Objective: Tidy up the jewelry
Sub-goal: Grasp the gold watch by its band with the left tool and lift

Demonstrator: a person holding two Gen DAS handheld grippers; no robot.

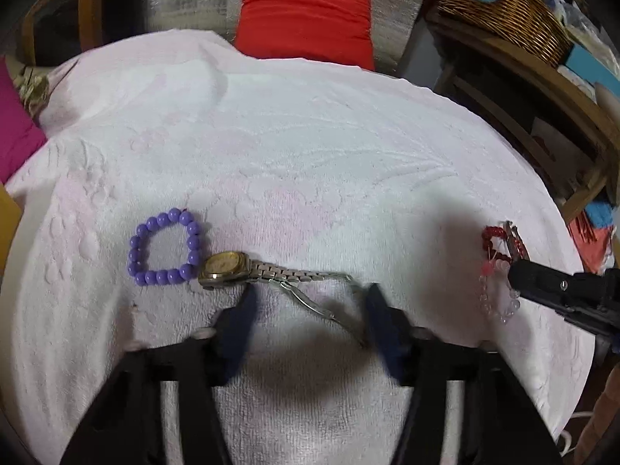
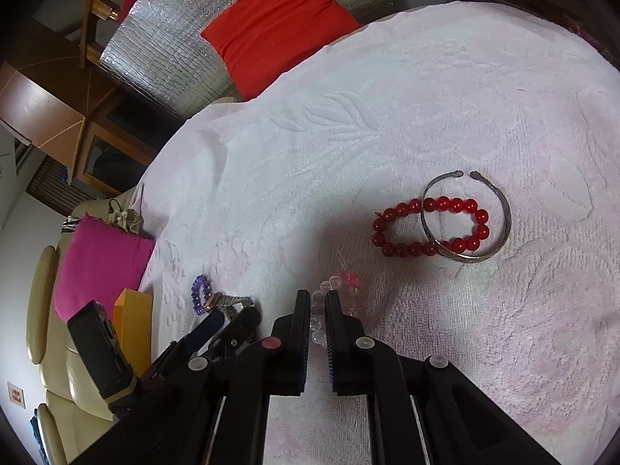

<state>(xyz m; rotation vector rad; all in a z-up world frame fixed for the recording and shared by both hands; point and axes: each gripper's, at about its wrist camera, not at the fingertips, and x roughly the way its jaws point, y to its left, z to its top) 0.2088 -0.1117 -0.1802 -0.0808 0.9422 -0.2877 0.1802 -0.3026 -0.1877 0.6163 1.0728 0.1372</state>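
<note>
Gleaming gold-faced watch (image 1: 226,266), metal band.

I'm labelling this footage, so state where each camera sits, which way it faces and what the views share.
Left wrist: sits on the left gripper, open, facing across the white towel at the watch; the right gripper shows at right.
Right wrist: sits on the right gripper, nearly shut around the clear bead bracelet, facing the red bracelet and silver bangle.
Shared: purple bracelet, red cushion.

Bare towel (image 1: 310,147) beyond the watch (image 1: 232,267) lies open.
</note>
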